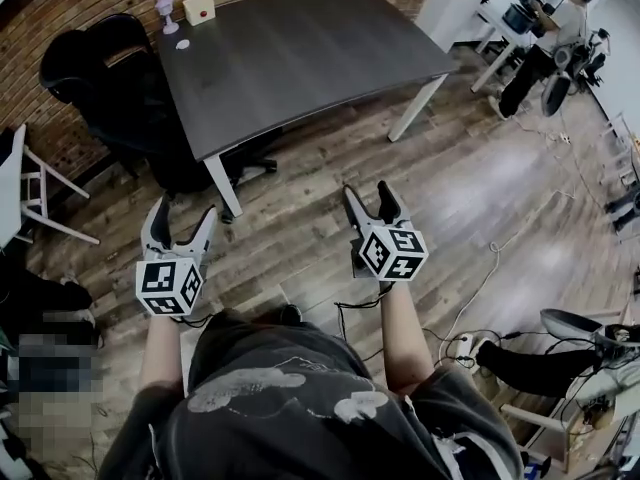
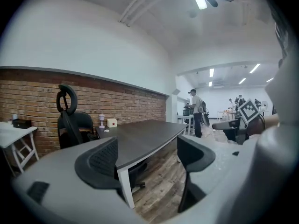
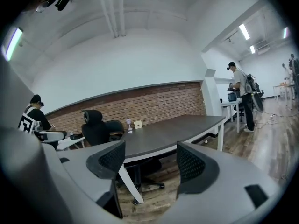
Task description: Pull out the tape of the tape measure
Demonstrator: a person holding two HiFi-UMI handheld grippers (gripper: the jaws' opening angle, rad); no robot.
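Note:
I can make out no tape measure for certain. A small cream box with a red spot (image 1: 199,8) (image 2: 111,122) (image 3: 138,124) stands at the far corner of the dark table (image 1: 300,58) (image 2: 145,134) (image 3: 173,132), next to a small white lamp-like thing (image 1: 166,13). My left gripper (image 1: 182,218) (image 2: 147,155) is held over the wooden floor, short of the table, open with nothing between its fingers. My right gripper (image 1: 368,196) (image 3: 152,162) is beside it, also open and empty. Both point toward the table.
A black office chair (image 1: 110,78) stands at the table's left, a white folding table (image 1: 15,188) further left. Cables and a power strip (image 1: 470,343) lie on the floor at the right. A person (image 1: 545,38) stands at a far bench.

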